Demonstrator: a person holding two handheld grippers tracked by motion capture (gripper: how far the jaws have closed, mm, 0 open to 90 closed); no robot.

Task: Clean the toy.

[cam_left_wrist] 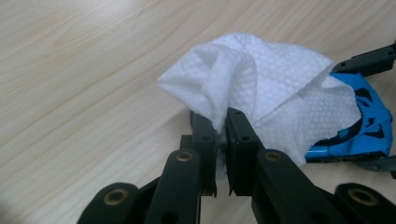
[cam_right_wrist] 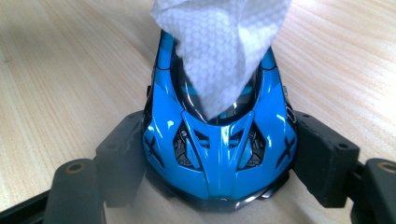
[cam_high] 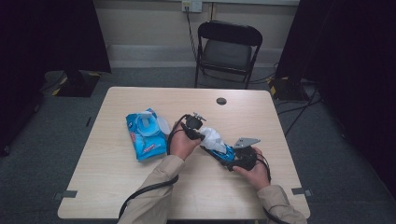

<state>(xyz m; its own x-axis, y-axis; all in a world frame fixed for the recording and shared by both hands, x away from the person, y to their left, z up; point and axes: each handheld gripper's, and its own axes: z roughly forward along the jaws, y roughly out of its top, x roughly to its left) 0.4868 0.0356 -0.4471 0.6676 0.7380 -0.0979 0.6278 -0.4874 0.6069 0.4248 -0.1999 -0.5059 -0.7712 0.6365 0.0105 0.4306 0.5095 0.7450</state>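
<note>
**Wiping the blue toy car with a wet wipe**

We work at the middle of the table (cam_high: 116,186), just right of centre, and the step in hand looks like cleaning. Our right gripper (cam_right_wrist: 219,154) is clamped on the blue toy car (cam_right_wrist: 219,154), one pad on each flank, holding it just above the wood. Our left gripper (cam_left_wrist: 223,140) is pinched tight on a fold of the white wipe (cam_left_wrist: 261,79), which lies draped over the car's roof and windscreen.

To do this well, we keep the right grip steady and level, then drag the wipe along the bodywork in short strokes, not pulling so hard that the car twists between the pads (its glossy sides probably slip easily).

Around us: the chair (cam_high: 227,49) stands beyond the far edge, well apart. The blue pack of wipes (cam_high: 146,135) lies to the left of our left hand (cam_high: 182,142), near but not touching. Nothing blocks the stroke; the trailing cable (cam_high: 144,191) by our left sleeve is the one thing to mind.
</note>
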